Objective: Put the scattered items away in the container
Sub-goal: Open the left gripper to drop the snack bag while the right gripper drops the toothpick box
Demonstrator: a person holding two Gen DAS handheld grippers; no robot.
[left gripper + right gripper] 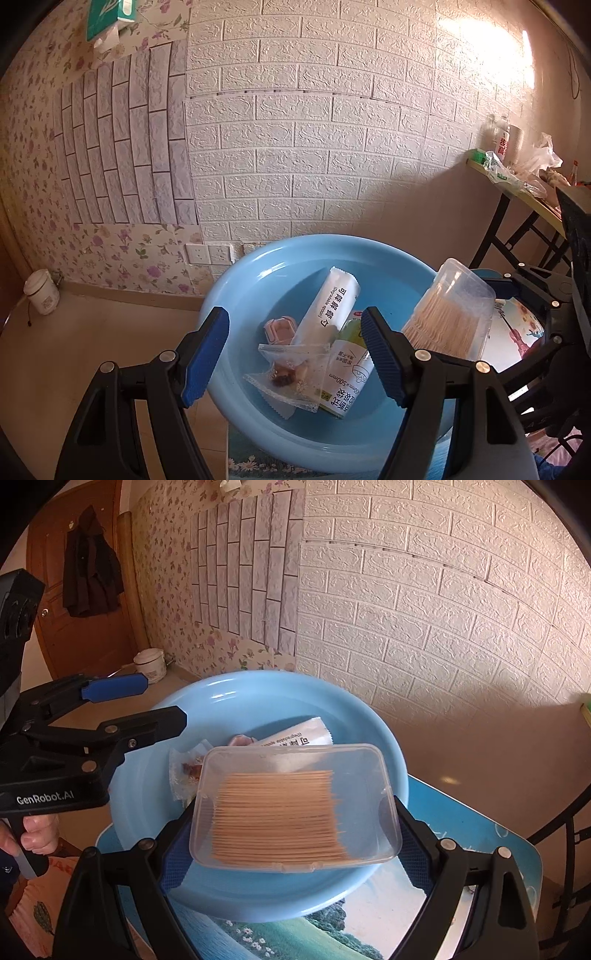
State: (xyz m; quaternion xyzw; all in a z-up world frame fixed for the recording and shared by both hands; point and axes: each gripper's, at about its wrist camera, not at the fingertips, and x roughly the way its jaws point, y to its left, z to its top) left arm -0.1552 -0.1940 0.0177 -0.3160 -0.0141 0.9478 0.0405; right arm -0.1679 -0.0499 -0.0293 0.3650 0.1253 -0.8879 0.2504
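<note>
The toothpick box [448,314], clear plastic and full of wooden picks, hangs at about three o'clock in your left wrist view, over the right rim of the blue basin [236,288], carried there so it can drop in. Your left hand-held gripper [295,358] stands spread with nothing between its blue pads, hovering above the basin. Below it lie a white spoon packet [332,306], a clear snack bag [288,373], a green-labelled bag roll [345,384] and a small pink item [277,330]. A side table with bottles and bags sits far off at three o'clock.

In your right wrist view, your right hand-held gripper [291,853] pinches the toothpick box [291,805] by its two short sides, held flat at centre above the basin [384,746]. The basin rests on a surface [461,812] printed with a meadow scene. Your left hand-held gripper [147,701] juts in at nine o'clock, spread, close to the drop path, so it could get in the way.
</note>
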